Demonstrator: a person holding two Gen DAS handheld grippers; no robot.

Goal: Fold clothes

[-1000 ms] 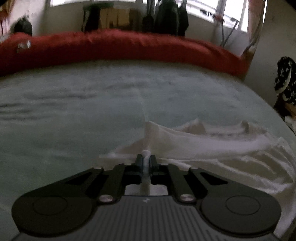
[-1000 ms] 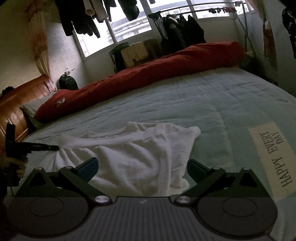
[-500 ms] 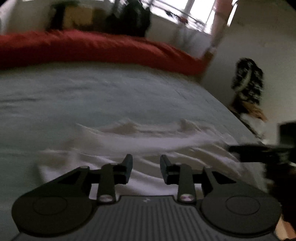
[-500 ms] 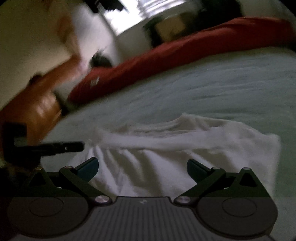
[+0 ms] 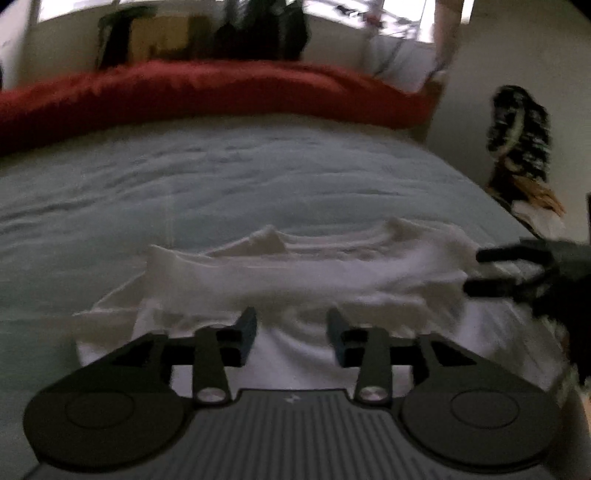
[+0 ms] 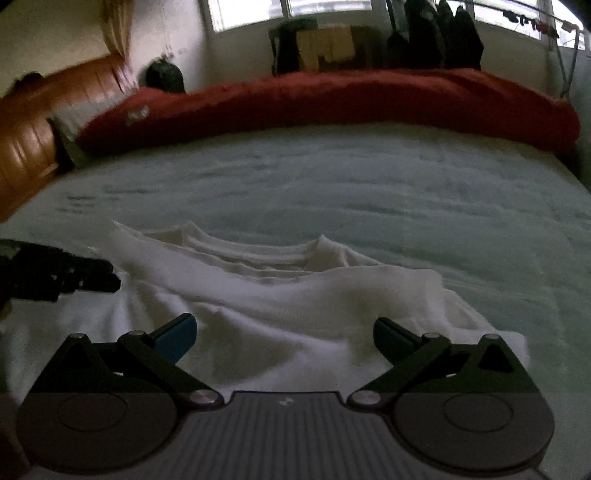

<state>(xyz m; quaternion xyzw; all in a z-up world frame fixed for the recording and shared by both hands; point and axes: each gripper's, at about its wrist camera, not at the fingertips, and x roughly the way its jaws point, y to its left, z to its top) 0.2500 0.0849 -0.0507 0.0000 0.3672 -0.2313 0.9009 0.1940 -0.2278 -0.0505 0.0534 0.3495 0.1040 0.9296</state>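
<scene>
A white shirt (image 5: 314,280) lies rumpled on the near part of a pale green bed (image 5: 258,177), its ribbed neckline toward 12 o'clock and its body bunched in soft ridges. In the right wrist view the same shirt (image 6: 295,295) spreads from 9 o'clock across to about 3 o'clock, one edge reaching past the right finger.

The left gripper (image 5: 291,332) hovers just over the shirt's near hem with its jaws parted and nothing between them; whether the fingertips touch the cloth cannot be told. The right gripper (image 6: 284,332) is spread wide above the shirt, empty as well. In the left view its dark fingers (image 5: 509,269) show at 3 o'clock by the shirt's edge; in the right view the left gripper's blurred tips show at 9 o'clock.

Along the bed's far side, at 12 o'clock, runs a long red duvet (image 6: 332,99). A wooden headboard (image 6: 33,125) stands at 10 o'clock in the right view. Windows (image 6: 288,7) line the far wall.
</scene>
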